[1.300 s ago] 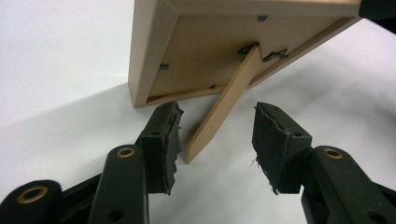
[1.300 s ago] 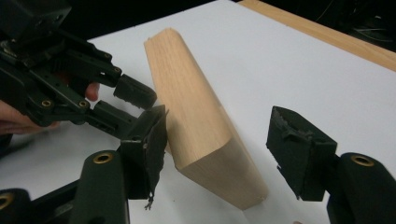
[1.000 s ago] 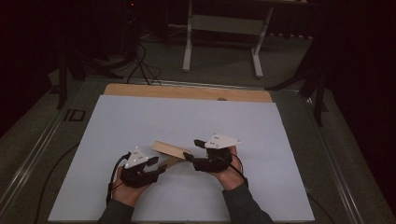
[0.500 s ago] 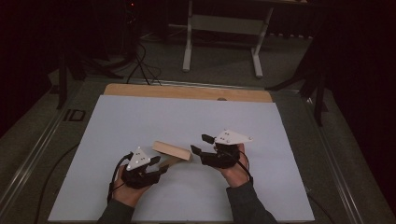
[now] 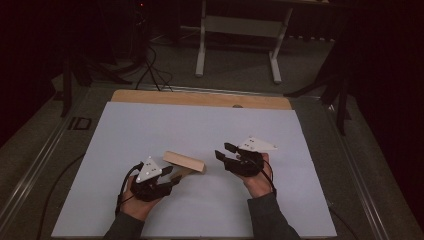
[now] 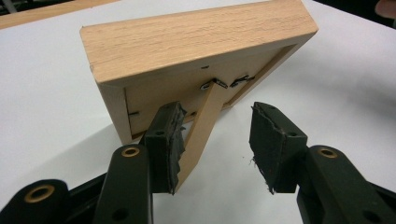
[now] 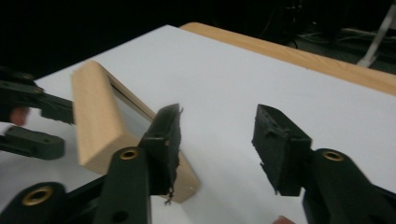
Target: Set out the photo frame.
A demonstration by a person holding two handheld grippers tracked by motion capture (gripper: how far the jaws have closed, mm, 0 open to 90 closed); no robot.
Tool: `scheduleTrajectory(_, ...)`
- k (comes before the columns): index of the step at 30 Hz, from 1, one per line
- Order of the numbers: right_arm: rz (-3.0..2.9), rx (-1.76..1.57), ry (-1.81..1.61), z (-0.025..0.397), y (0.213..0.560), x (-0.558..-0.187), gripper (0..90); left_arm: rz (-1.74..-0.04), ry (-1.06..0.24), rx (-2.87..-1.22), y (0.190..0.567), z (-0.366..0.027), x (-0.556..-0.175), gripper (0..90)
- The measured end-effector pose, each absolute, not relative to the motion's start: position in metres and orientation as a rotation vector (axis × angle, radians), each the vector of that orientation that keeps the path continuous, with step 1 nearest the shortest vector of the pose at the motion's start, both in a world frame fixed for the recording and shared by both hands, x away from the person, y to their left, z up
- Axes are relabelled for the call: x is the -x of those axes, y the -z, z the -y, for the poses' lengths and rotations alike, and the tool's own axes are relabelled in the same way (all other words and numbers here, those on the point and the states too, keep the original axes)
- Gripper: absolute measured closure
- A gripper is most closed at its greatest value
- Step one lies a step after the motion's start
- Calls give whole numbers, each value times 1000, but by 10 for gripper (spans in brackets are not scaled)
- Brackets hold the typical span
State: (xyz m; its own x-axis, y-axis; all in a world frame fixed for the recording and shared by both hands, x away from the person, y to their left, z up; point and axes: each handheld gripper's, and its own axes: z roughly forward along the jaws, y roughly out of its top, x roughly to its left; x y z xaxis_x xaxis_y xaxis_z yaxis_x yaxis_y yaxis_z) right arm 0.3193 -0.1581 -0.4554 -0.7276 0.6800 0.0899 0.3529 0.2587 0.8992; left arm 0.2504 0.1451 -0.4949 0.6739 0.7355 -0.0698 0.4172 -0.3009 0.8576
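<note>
The wooden photo frame point(image 6: 196, 51) stands propped on the white surface point(image 5: 200, 125) just ahead of the left gripper point(image 6: 215, 140), its jaws spread astride the easel leg point(image 6: 201, 133); the right gripper point(image 7: 215, 144), jaws spread too, sits beside the frame's end; setting it upright looks nearly done; next, I'd judge, both draw clear without nudging that leg.

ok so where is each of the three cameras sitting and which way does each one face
High view: above the person's side, facing forward and down on the table; forearms, left gripper, right gripper.
Left gripper view: rides on the left gripper, facing the wooden picture frame's back and stand leg; own open fingers.
Right gripper view: rides on the right gripper, facing the frame's front.
All share the frame.
</note>
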Motion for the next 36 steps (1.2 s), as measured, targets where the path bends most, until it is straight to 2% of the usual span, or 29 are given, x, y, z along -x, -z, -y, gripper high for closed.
scheduleTrajectory(6,-2237,-962,-1385,156,467,-325,623,-893,-421,-1934,494,-145,-250,581)
scheduleTrajectory(8,-2228,-972,-1379,156,469,-326,665,-892,-419,-1933,494,-145,-250,589)
scheduleTrajectory(9,-2220,-992,-1377,157,471,-327,726,-890,-407,-1934,494,-145,-251,611)
scheduleTrajectory(10,-2220,-992,-1377,157,471,-327,726,-890,-400,-1933,495,-145,-252,611)
scheduleTrajectory(13,-2215,-1017,-1372,156,475,-327,841,-892,-393,-1938,495,-145,-253,671)
scheduleTrajectory(15,-2220,-1013,-1367,154,477,-327,885,-907,-406,-1942,496,-145,-254,732)
scheduleTrajectory(17,-2235,-1007,-1358,151,479,-326,896,-925,-433,-1940,495,-146,-254,769)
scheduleTrajectory(24,-2296,-981,-1344,137,486,-326,898,-945,-469,-1909,492,-151,-258,803)
scheduleTrajectory(28,-2302,-975,-1389,135,486,-329,898,-958,-457,-1915,493,-152,-263,883)
scheduleTrajectory(36,-2339,-944,-1439,128,487,-328,898,-991,-459,-1936,494,-149,-270,892)
